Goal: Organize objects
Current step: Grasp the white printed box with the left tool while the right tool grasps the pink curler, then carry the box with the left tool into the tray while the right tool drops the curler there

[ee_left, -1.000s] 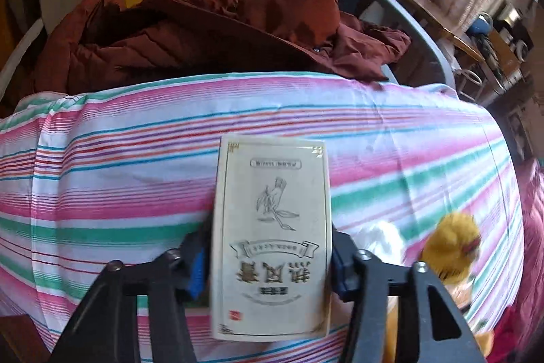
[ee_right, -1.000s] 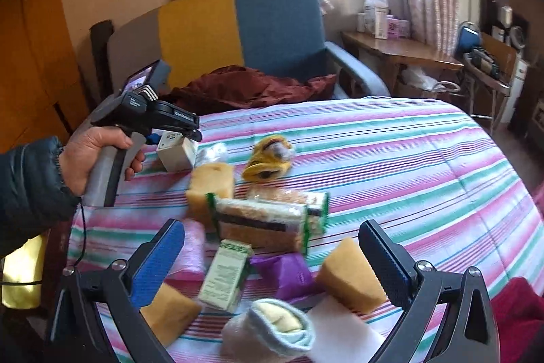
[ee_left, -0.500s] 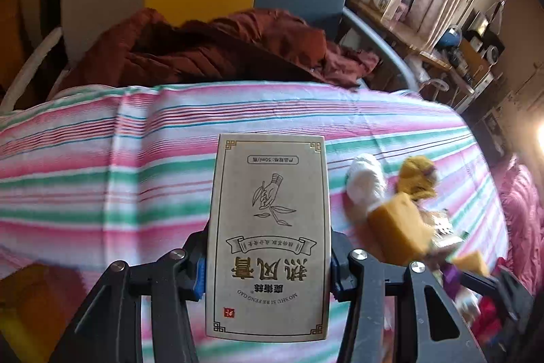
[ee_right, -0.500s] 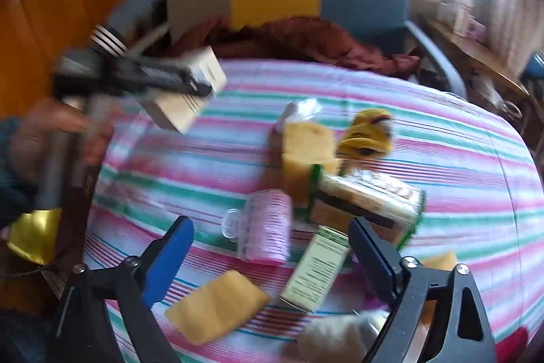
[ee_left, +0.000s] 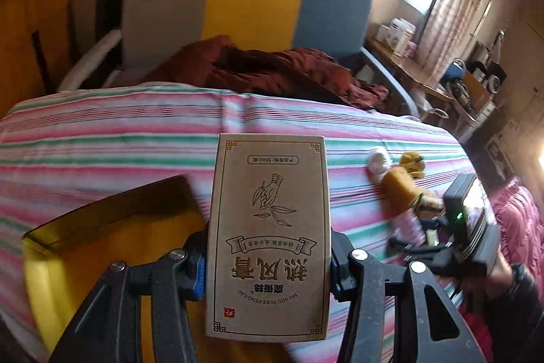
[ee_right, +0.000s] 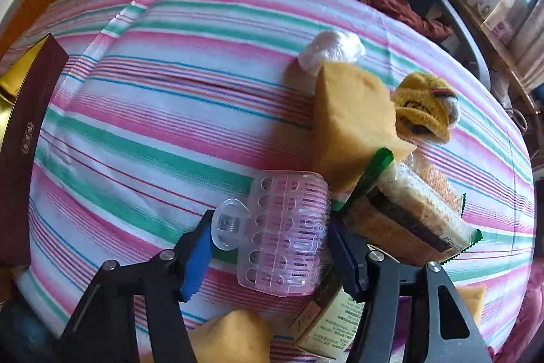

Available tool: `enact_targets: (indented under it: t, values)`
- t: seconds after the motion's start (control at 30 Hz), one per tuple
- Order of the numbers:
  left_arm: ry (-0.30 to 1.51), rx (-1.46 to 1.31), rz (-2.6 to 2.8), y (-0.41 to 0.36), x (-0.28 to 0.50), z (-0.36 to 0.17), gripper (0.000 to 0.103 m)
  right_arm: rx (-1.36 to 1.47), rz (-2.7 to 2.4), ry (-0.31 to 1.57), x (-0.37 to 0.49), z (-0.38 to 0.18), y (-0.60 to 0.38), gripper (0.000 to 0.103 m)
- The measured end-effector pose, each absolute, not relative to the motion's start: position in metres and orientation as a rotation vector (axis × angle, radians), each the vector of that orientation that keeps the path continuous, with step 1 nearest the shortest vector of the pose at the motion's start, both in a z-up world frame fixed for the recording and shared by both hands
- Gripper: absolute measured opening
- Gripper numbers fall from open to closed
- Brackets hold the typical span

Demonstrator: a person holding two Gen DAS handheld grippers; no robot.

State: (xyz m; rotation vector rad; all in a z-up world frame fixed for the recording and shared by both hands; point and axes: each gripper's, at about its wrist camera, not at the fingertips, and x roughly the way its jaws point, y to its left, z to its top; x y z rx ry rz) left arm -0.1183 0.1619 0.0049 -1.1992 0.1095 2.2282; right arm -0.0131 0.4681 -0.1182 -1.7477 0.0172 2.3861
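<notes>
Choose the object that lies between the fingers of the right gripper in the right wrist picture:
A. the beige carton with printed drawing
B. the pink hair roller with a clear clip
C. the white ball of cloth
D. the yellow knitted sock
B: in the right wrist view the pink hair roller lies on the striped cloth between the closing fingers of the right gripper.
</notes>
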Motion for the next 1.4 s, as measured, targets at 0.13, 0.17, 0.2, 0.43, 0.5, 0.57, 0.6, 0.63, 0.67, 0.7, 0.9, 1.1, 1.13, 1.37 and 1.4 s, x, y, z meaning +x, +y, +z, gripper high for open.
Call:
enact_targets:
  t: [0.13, 0.17, 0.2, 0.43, 0.5, 0.57, 0.6, 0.63, 0.67, 0.7, 0.9, 1.1, 1.13, 1.37, 1.4]
  values:
    - [0.052, -1.248, 2.286, 0.106, -0.113, 0.002, 0.052, -1.655, 2.427, -0.020, -0.007, -0.098, 0.456, 0.063]
    - [0.050, -1.264, 2.302, 0.094, -0.111, -0.002, 0.052, -1.618, 2.465, -0.021, -0.005, -0.087, 0.449, 0.063]
    - [0.043, -1.283, 2.328, 0.080, -0.111, -0.007, 0.052, -1.590, 2.501, -0.025, -0.005, -0.078, 0.442, 0.063]
    - [-0.009, -1.449, 2.442, 0.000, -0.122, -0.048, 0.052, -1.505, 2.798, -0.110, -0.022, -0.033, 0.343, 0.063]
    - [-0.021, -1.480, 2.467, -0.015, -0.129, -0.059, 0.052, -1.534, 2.874, -0.123, -0.031, -0.029, 0.310, 0.063]
    - [-0.026, -1.499, 2.485, -0.026, -0.134, -0.068, 0.052, -1.583, 2.923, -0.116, -0.039, -0.031, 0.282, 0.063]
    - [-0.036, -1.503, 2.506, -0.032, -0.138, -0.071, 0.052, -1.612, 2.942, -0.129, -0.046, -0.035, 0.265, 0.063]
    - [-0.035, -1.509, 2.514, -0.034, -0.142, -0.074, 0.052, -1.635, 2.949, -0.142, -0.053, -0.038, 0.249, 0.063]
    - [-0.031, -1.509, 2.520, -0.034, -0.146, -0.076, 0.052, -1.675, 2.949, -0.138, -0.063, -0.044, 0.233, 0.063]
    - [-0.034, -1.505, 2.545, -0.038, -0.150, -0.078, 0.052, -1.704, 2.944, -0.124, -0.069, -0.048, 0.222, 0.063]
    - [-0.136, -1.471, 2.592, -0.055, -0.162, -0.074, 0.056, -1.751, 2.949, -0.073, -0.117, -0.066, 0.155, 0.064]
    - [-0.185, -1.426, 2.629, -0.064, -0.146, -0.061, 0.064, -1.647, 2.979, -0.081, -0.113, -0.060, 0.141, 0.080]
    - [-0.177, -1.413, 2.645, -0.065, -0.140, -0.058, 0.064, -1.641, 2.973, -0.087, -0.110, -0.059, 0.142, 0.080]
    - [-0.097, -1.289, 2.747, -0.059, -0.093, -0.033, 0.064, -1.572, 2.980, -0.065, -0.074, -0.055, 0.160, 0.083]
    - [-0.093, -1.274, 2.749, -0.058, -0.088, -0.031, 0.064, -1.560, 2.975, -0.070, -0.068, -0.055, 0.162, 0.085]
